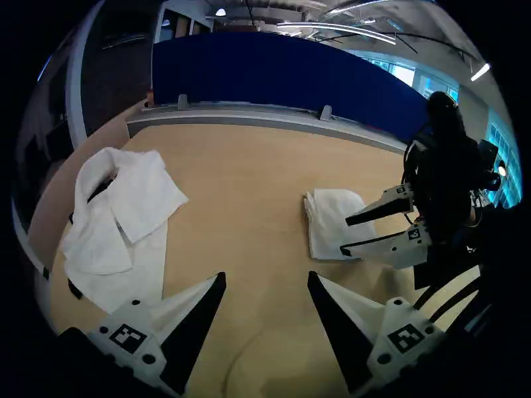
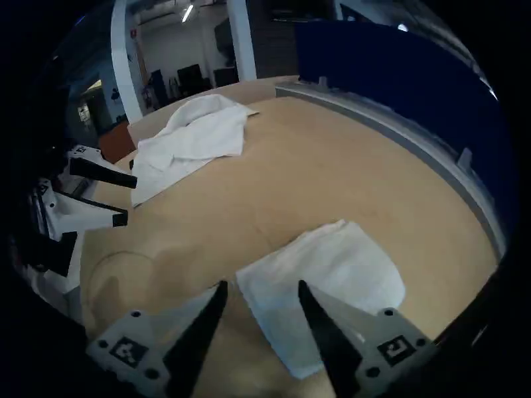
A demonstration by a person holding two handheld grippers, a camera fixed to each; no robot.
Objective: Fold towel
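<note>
**Tongs empty, towel folded**

Left gripper view: left tongs [image 1: 265, 275] gape wide, empty, above the pale wooden worktop [image 1: 252, 172]; folded white towel [image 1: 328, 222] lies ahead right. Right gripper view: right tongs [image 2: 262, 285] spread, holding nothing, over that towel.

White tool [image 1: 267, 282], black fingers [image 1: 199, 318], perhaps dark clothing [image 1: 445, 179]

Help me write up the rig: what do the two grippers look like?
Both match. The left gripper and right gripper each have two long wedge-shaped fingers, white outside with black inner faces tapering to points. Each finger base carries a square black-and-white marker and small dark screw holes. The person behind the right gripper wears dark clothing.
</note>
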